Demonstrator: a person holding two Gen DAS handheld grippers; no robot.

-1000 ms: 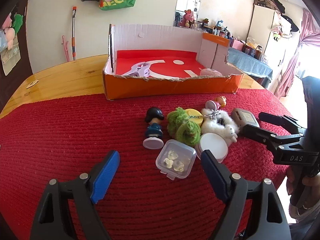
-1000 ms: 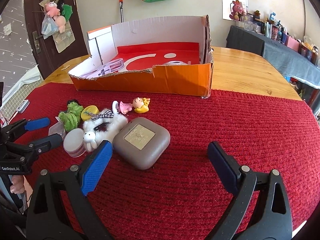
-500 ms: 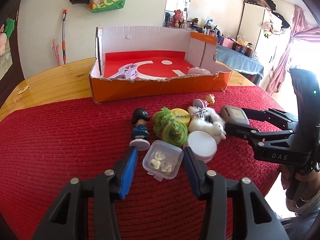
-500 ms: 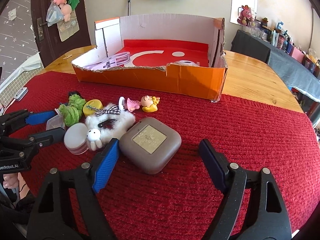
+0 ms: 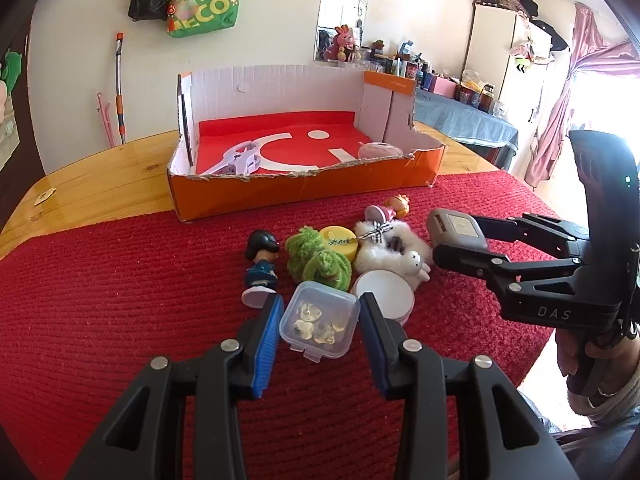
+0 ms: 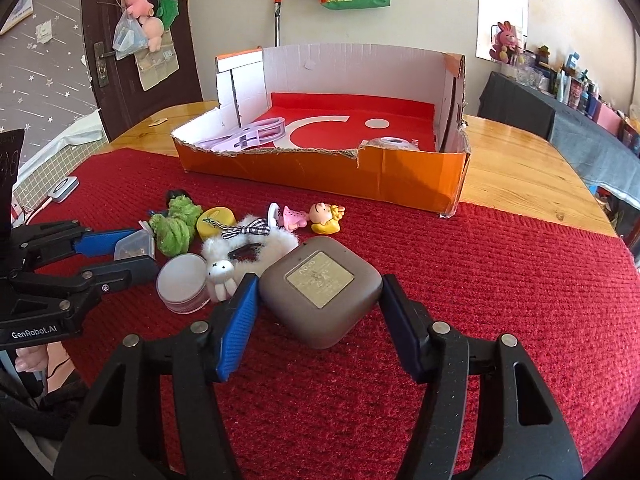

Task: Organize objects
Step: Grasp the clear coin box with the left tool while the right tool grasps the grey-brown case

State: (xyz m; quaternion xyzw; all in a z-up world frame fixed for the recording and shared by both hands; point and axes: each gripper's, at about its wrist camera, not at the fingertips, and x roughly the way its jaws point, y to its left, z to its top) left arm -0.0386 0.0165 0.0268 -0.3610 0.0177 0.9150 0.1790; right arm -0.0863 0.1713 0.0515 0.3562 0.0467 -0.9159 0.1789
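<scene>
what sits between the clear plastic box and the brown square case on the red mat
A white round tin and a fluffy white bunny clip lie between the clear plastic box and the brown square case, clearest in the right wrist view.

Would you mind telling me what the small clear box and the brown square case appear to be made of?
Small clear box: likely thin transparent plastic, glossy; its contents show through the lid. Brown square case: probably moulded plastic, matte, with smooth rounded corners and a metallic-looking gold label on top.
</scene>
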